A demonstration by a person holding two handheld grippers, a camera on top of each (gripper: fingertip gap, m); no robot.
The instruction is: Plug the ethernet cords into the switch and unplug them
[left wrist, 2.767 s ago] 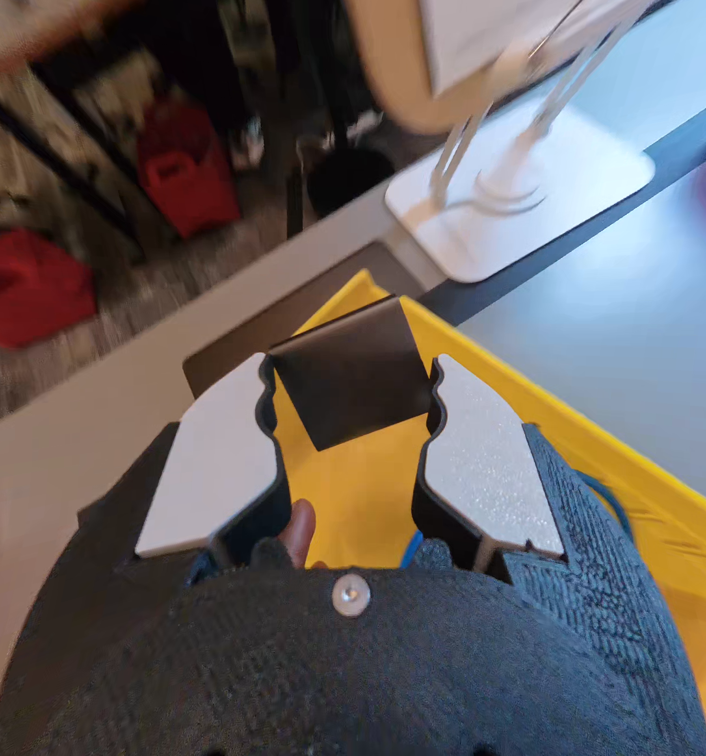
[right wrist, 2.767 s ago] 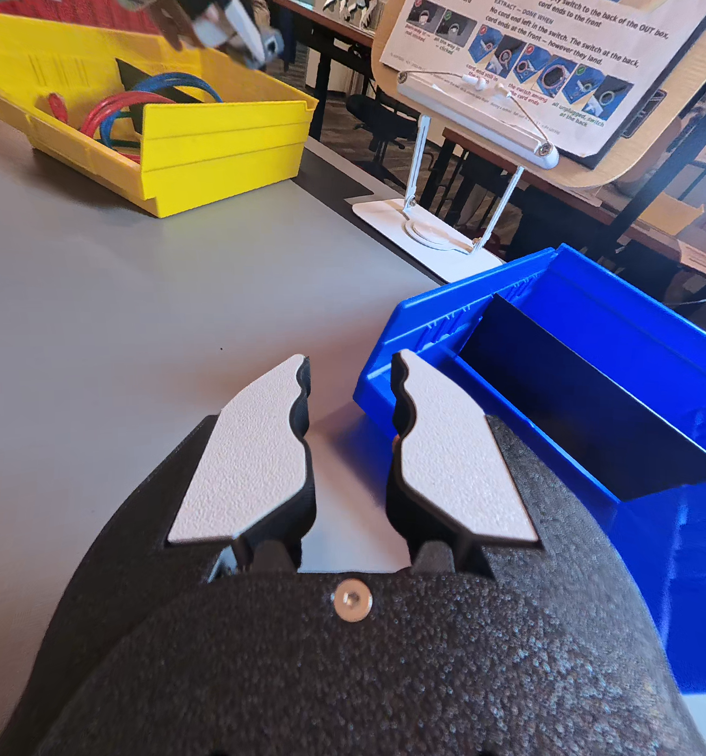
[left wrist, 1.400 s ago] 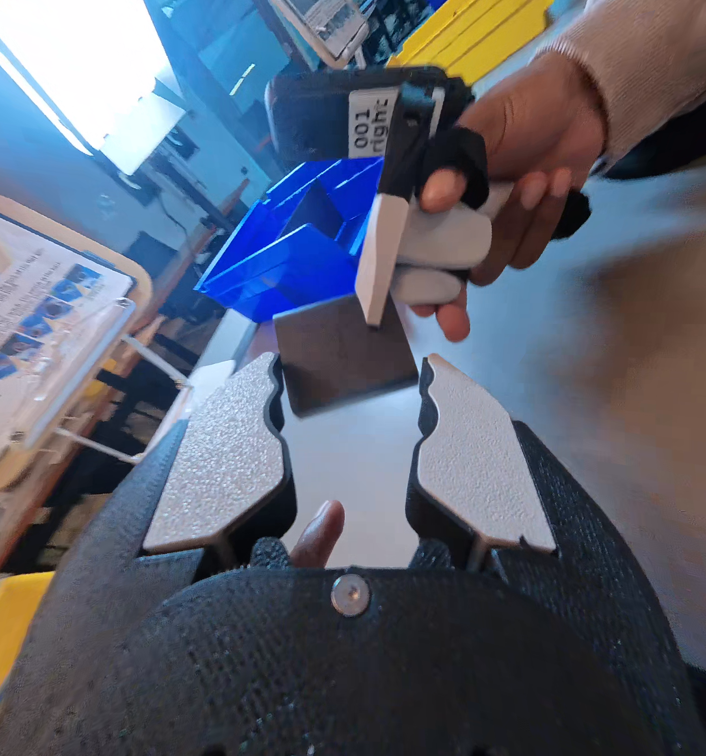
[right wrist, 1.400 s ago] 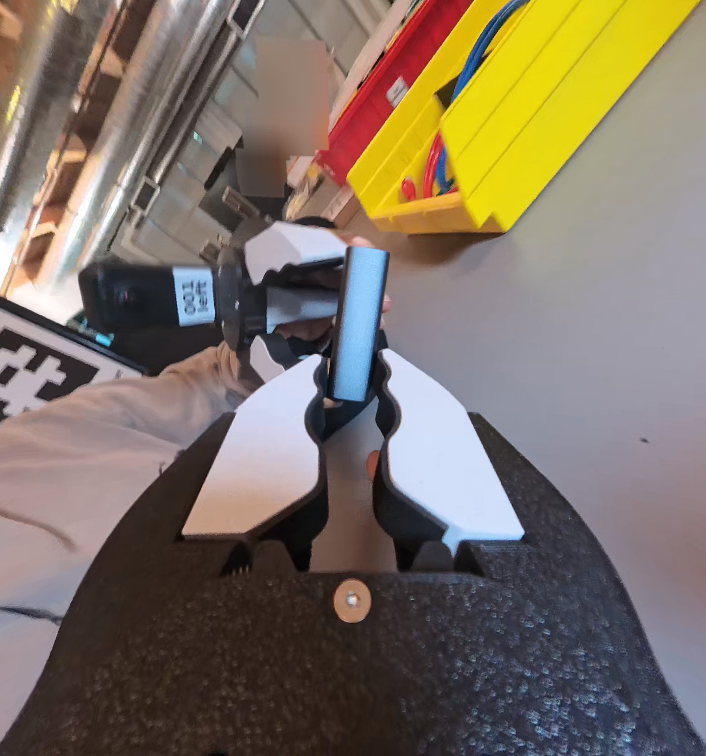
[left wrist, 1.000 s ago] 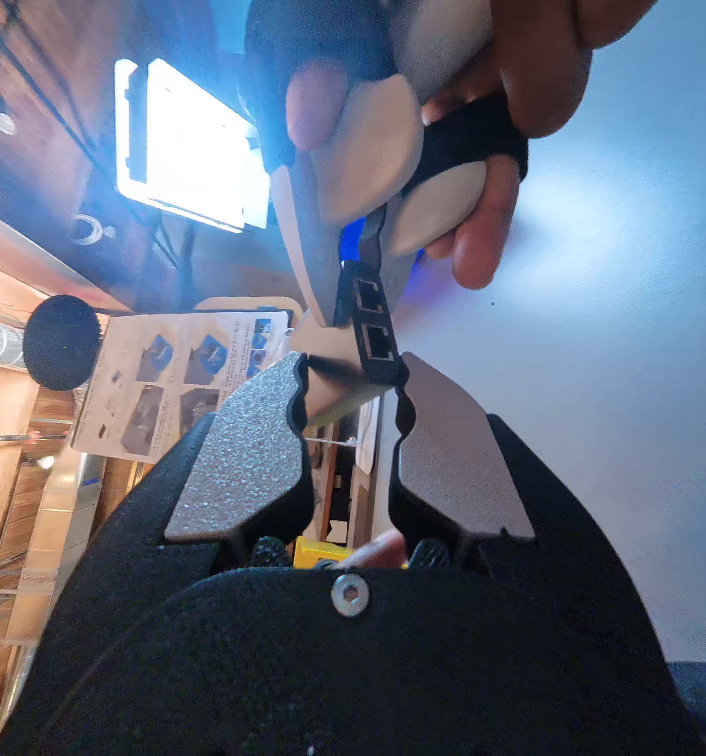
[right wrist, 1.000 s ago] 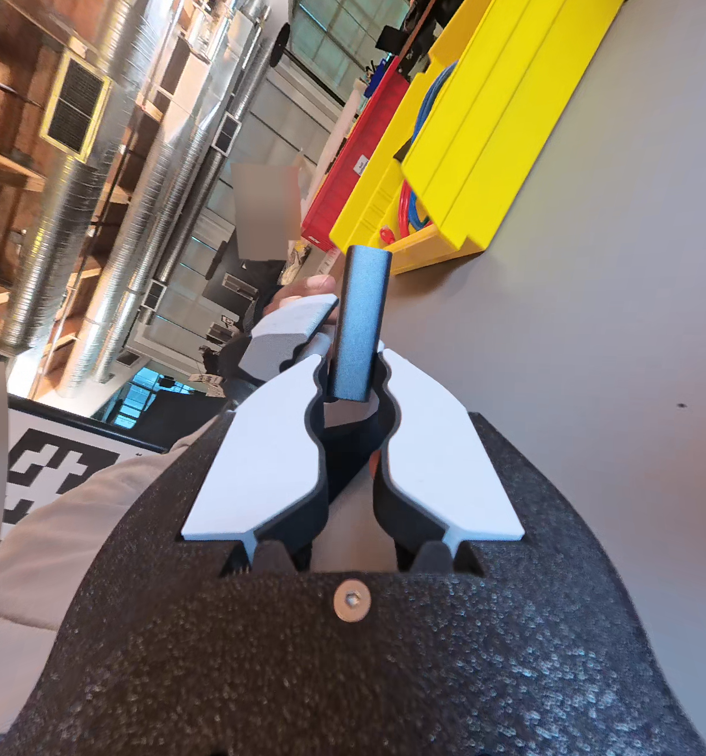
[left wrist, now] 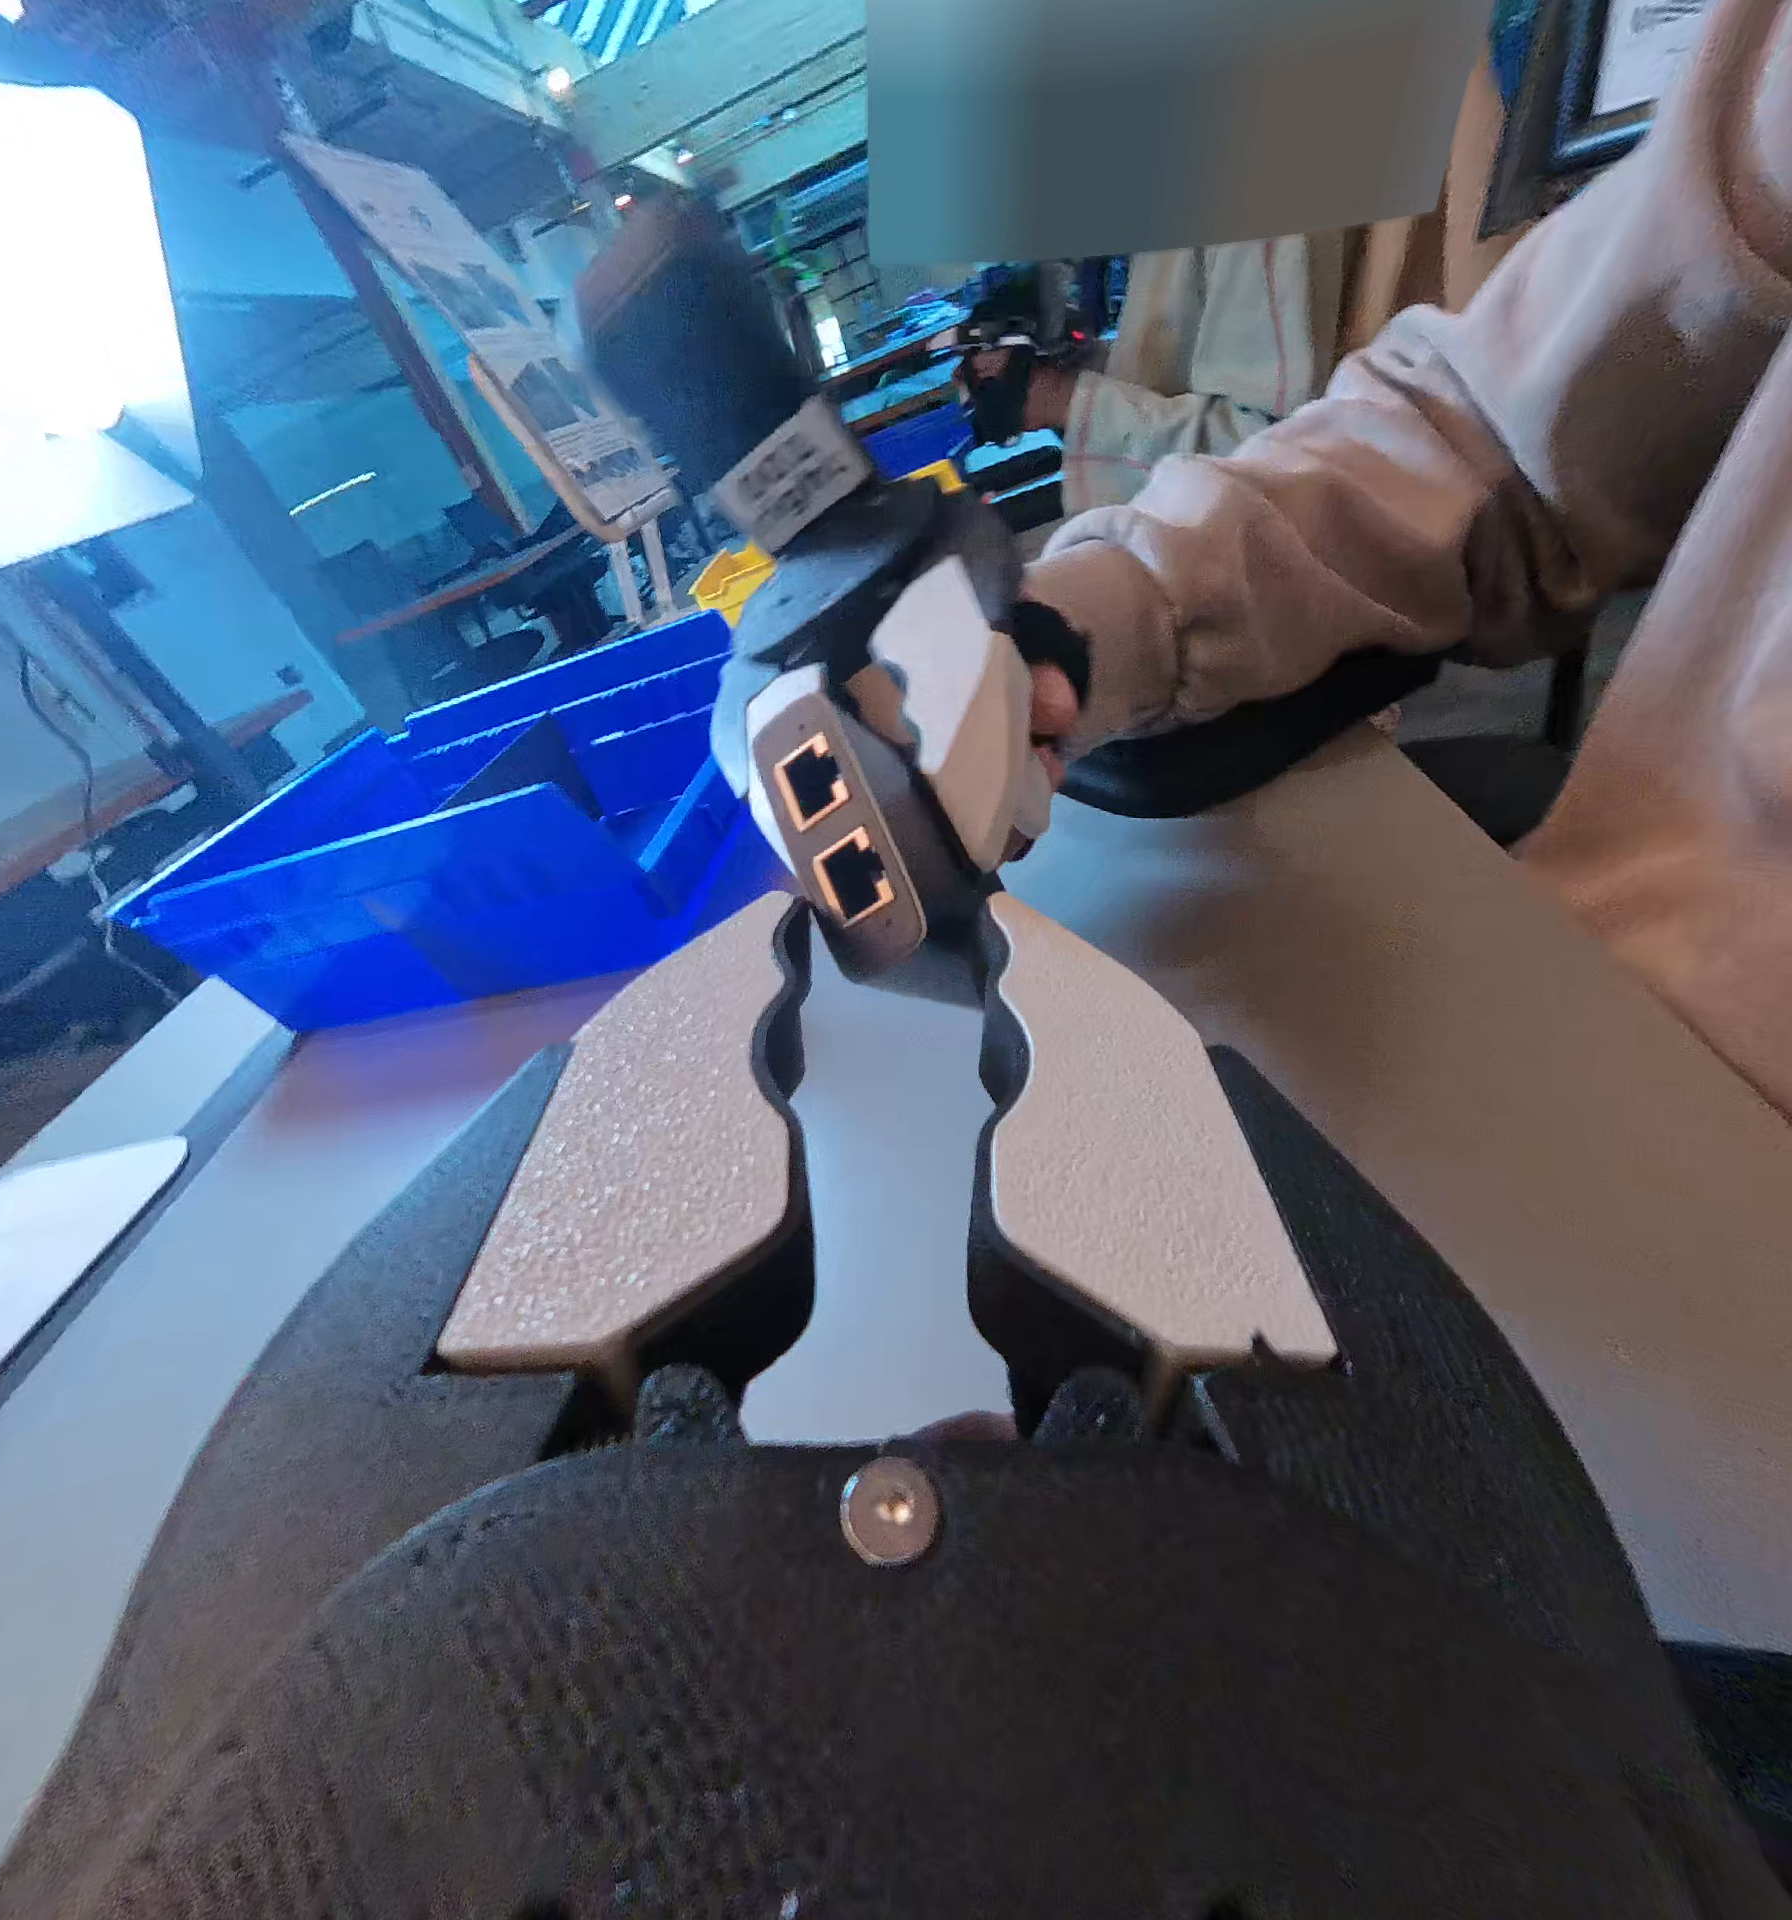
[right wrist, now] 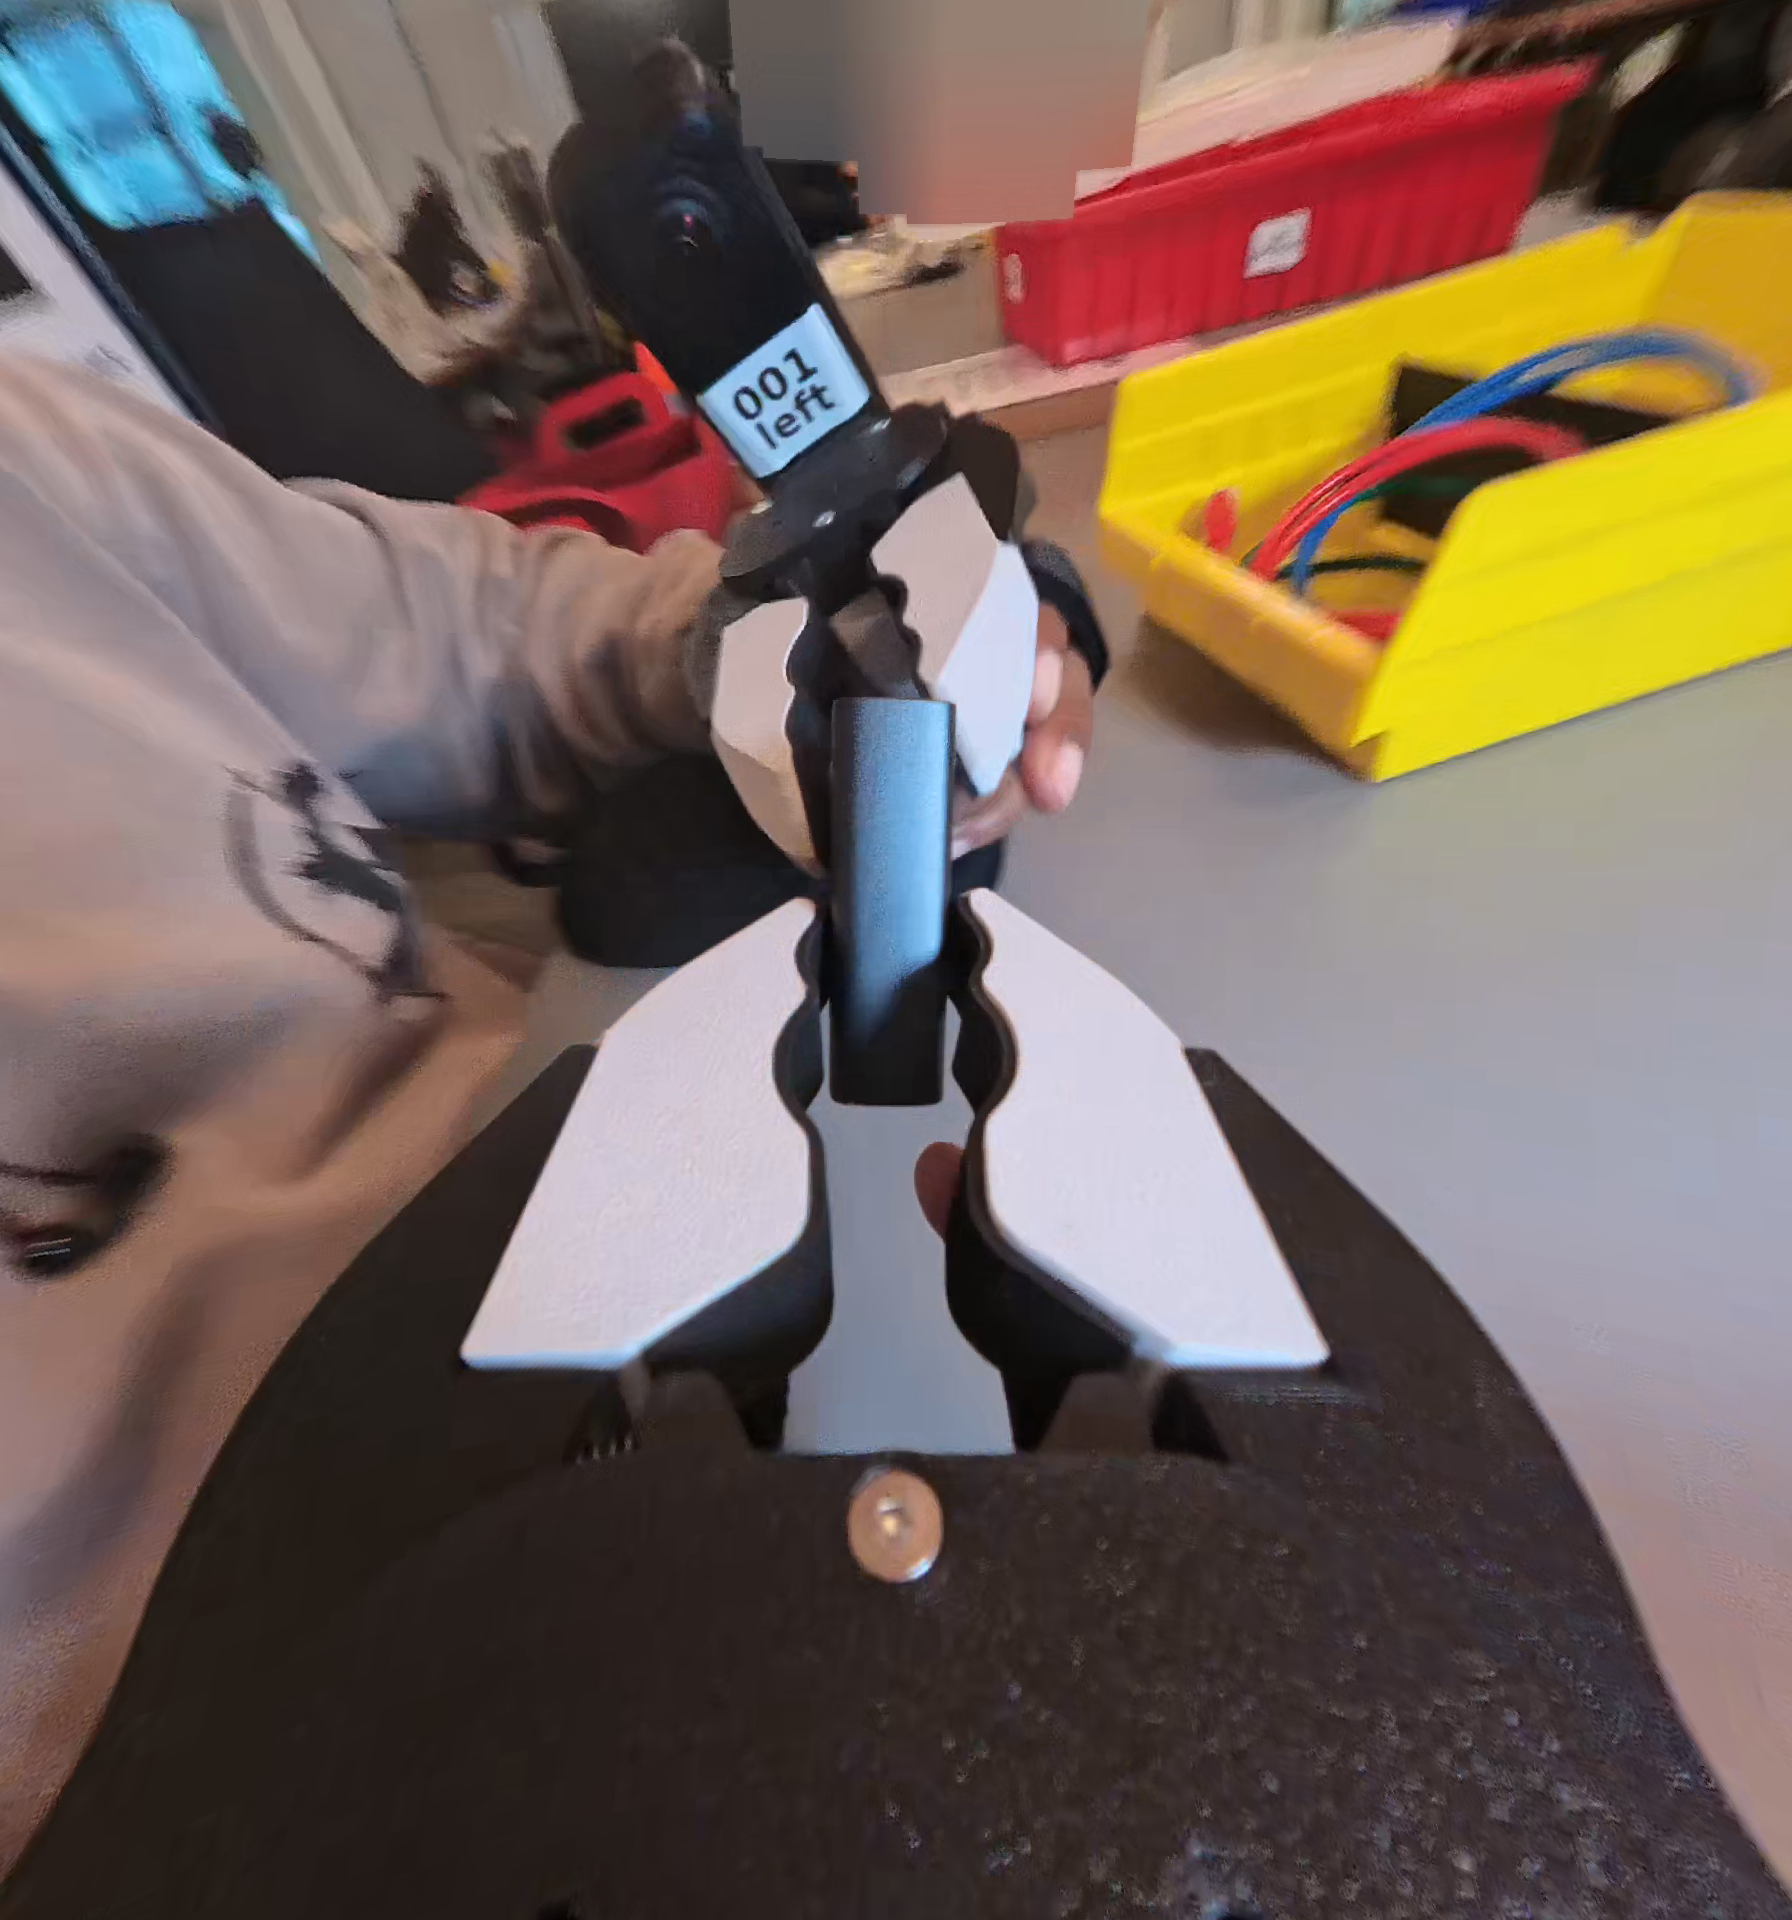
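The switch [left wrist: 840,831] is a small dark box held in the air over the grey table, its two empty ports facing the left wrist camera. My left gripper [left wrist: 892,925] has its fingertips closed on the switch's lower corner. My right gripper [right wrist: 887,914] is shut on the switch [right wrist: 887,831] across its thin sides. It also shows in the left wrist view [left wrist: 861,748], clamped on the switch from behind. The left gripper [right wrist: 861,675] meets the switch's far end. Red and blue ethernet cords [right wrist: 1391,488] lie coiled in the yellow bin [right wrist: 1598,623] at the far right.
A blue bin [left wrist: 435,894] with a dark divider stands on the table to the left of the switch. A red bin [right wrist: 1235,260] sits behind the yellow one. An instruction board on a stand [left wrist: 518,343] is at the back. The person's sleeves reach in from the sides. The grippers are tip to tip, or close to it.
The left gripper lifted the switch from the yellow bin and brought it to the right gripper, which closed on it. Since a second ago both have turned level with the table.
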